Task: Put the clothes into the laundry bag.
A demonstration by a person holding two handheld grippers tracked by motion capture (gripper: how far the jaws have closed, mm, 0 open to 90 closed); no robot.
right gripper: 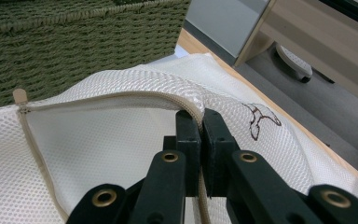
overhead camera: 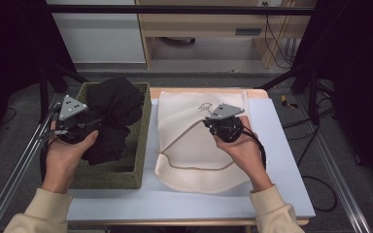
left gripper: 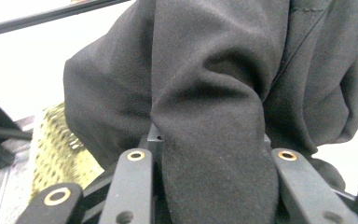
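Black garment [overhead camera: 112,104] over green basket [overhead camera: 143,138], beside mesh bag [overhead camera: 194,160]

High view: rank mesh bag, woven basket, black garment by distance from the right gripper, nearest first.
1. mesh bag: clamped at its zipper edge by the right gripper.
2. woven basket: left of the bag; its near wall is next.
3. black garment: farther left, over the basket, gripped by the left gripper.
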